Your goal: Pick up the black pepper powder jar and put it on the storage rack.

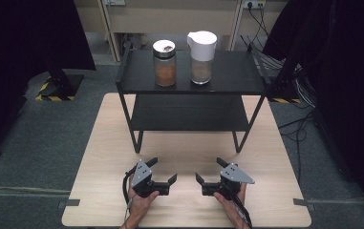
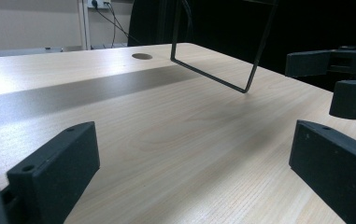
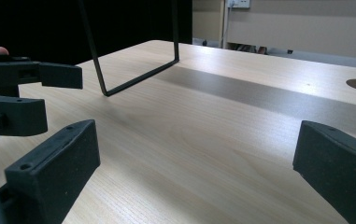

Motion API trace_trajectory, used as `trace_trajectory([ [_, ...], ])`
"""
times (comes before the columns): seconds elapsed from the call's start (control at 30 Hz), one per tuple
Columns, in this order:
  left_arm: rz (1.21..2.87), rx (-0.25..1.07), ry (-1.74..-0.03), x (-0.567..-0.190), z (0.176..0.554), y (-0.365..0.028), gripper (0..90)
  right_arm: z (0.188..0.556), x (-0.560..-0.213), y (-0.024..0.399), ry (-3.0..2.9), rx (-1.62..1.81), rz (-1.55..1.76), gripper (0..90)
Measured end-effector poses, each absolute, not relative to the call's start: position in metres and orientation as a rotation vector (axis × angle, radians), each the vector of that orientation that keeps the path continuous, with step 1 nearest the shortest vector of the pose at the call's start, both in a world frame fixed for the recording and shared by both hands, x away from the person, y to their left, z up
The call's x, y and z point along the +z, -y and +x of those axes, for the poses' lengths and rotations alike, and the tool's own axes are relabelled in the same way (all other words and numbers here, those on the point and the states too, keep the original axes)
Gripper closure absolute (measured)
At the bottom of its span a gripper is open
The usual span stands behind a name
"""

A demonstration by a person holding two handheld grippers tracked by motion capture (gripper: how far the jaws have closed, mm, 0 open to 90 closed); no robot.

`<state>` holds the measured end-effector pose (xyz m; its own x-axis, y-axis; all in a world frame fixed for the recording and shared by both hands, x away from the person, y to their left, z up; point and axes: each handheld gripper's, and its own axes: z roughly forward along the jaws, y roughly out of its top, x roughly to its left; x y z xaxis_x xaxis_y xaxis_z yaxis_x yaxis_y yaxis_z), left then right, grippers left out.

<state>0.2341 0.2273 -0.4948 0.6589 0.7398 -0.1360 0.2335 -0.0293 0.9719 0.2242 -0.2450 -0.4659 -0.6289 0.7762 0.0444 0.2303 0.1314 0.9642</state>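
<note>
- Both hands low at the near edge of the table (image 1: 98, 143), and the left gripper (image 1: 163, 172) sits with its jaws spread wide, nothing between them
- Right gripper (image 1: 209, 172) mirrors it, jaws apart and empty, tips turned inward toward its partner
- In the left gripper view the two black jaws frame bare wood, with the other gripper's jaws showing off at the right edge
- Nothing is in reach yet: the nearest things are up on the top shelf of the black rack (image 1: 237, 88), straight ahead and well apart from both hands
- Spice jar (image 1: 165, 62) with the round white shaker lid stands upright on the left half of that shelf, brown powder inside
- White-lidded jar (image 1: 201, 57) stands upright just beside it to the right, the two apart, not touching
- Here's the relation that counts: both jars lie forward and higher than the grippers, long axes vertical, so my read is a side-on grasp after a lift and reach
- The spice jar lines up with the left gripper, the white-lidded jar with the right, so each hand looks nearer to its own jar
- The rack leg (image 2: 255, 51) stands between hands and shelf, worth clearing on the way up
</note>
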Motion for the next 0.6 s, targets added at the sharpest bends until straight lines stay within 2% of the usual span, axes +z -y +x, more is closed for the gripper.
trace_trajectory([
  [0.6, 1.593, 0.489, -0.825, -0.4944, 0.2343, -0.2270, 1.1, 0.2251, -0.4659, 0.2450, -1.947, 1.513, 0.972, 0.8],
])
